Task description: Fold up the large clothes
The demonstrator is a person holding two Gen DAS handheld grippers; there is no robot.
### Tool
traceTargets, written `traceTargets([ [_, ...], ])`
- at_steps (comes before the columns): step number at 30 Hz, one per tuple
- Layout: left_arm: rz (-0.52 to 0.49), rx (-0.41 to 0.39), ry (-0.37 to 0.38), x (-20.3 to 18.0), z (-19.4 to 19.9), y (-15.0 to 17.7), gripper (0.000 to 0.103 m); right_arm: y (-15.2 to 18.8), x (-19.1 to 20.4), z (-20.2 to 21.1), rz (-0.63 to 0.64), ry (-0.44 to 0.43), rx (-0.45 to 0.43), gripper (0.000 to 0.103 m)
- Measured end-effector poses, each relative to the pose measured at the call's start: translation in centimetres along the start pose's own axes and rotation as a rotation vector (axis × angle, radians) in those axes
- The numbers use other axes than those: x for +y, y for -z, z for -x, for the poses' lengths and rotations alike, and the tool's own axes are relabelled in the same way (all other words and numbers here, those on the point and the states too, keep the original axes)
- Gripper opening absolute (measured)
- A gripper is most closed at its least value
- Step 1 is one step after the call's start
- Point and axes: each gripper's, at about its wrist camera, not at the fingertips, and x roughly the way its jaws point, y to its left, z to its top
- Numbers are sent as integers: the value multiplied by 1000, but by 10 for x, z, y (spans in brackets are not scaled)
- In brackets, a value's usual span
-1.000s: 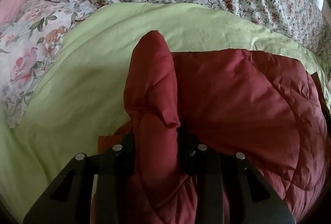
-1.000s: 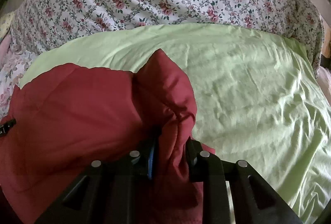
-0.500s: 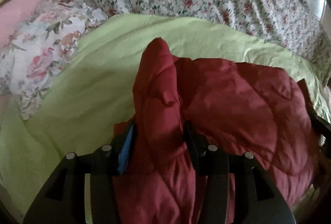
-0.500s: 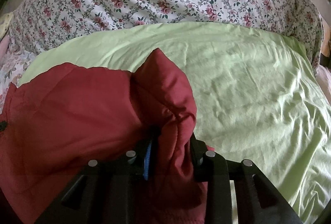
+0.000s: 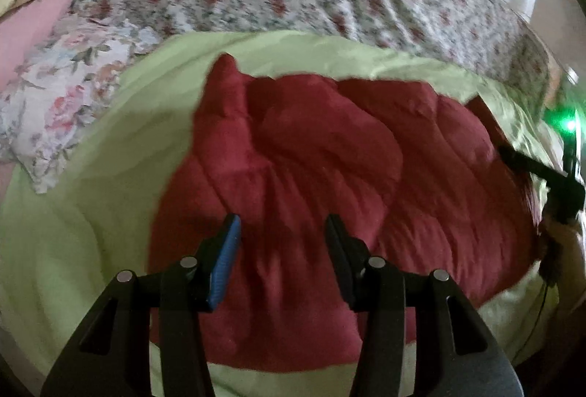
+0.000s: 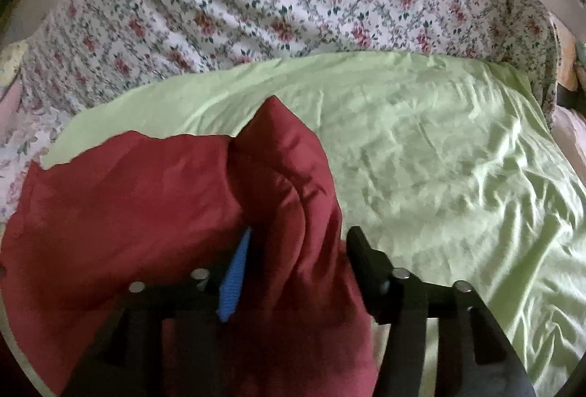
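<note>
red quilted jacket (image 5: 329, 184) bunched on green sheet (image 5: 91, 214), left gripper (image 5: 282, 232) jaws apart above it, right gripper (image 6: 296, 250) jaws apart around a fold, floral bedding (image 6: 293, 1) at 12 o'clock

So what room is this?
Probably a bedroom: a red jacket lies on a green sheet over a bed with a floral bedspread and a floral pillow.

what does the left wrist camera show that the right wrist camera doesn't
Only the left wrist view shows the left tongs, open above the red quilted jacket, a big-rose floral pillow, a pink cushion, and the other gripper's black body at the right edge.

Only the right wrist view shows the right tongs, spread around a raised jacket fold.

Both show the jacket, the green sheet and the small-flower bedspread.
</note>
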Motion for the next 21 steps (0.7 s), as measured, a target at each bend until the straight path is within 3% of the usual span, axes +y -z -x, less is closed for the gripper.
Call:
traceTargets([
  [3, -26, 13, -16, -10, -6, 10, 54, 13, 4, 20, 14, -27, -13, 59],
  [8, -20, 21, -12, -9, -17, 15, 55, 41, 18, 56, 72, -44, -36, 67],
  [12, -27, 21, -31, -12, -25, 17, 56, 63, 33, 80, 115, -89, -35, 67],
  [21, -26, 23, -50, -13, -27, 18, 57, 84, 93, 84, 240, -171, 11, 67],
])
